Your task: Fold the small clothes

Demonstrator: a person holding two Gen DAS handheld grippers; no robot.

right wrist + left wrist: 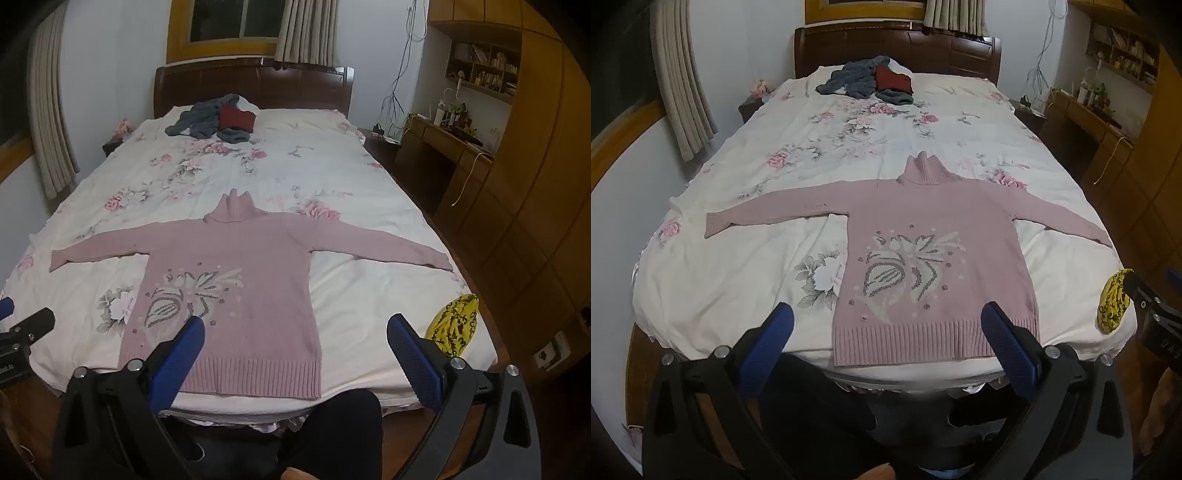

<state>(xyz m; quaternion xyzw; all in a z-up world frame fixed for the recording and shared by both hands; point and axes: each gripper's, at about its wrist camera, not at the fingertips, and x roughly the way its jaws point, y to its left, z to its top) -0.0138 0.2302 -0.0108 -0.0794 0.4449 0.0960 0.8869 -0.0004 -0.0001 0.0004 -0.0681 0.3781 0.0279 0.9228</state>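
Observation:
A pink turtleneck sweater (934, 229) (236, 258) with a grey-and-white leaf pattern lies flat, front up, on the near part of the bed, both sleeves spread sideways and its ribbed hem at the foot edge. My left gripper (886, 317) hangs open above the hem, its blue pads wide apart and holding nothing. My right gripper (295, 328) is also open and empty, over the hem's right corner. The right gripper's black body (1156, 314) shows at the right edge of the left wrist view, and the left gripper's body (22, 336) at the left edge of the right wrist view.
The bed carries a white floral quilt (812, 147) (351, 192). A pile of grey and dark red clothes (868, 79) (218, 120) sits by the wooden headboard (255, 83). A yellow patterned cloth (1113, 301) (452, 323) lies at the bed's near right corner. Wooden desk and cabinets (461, 155) stand right.

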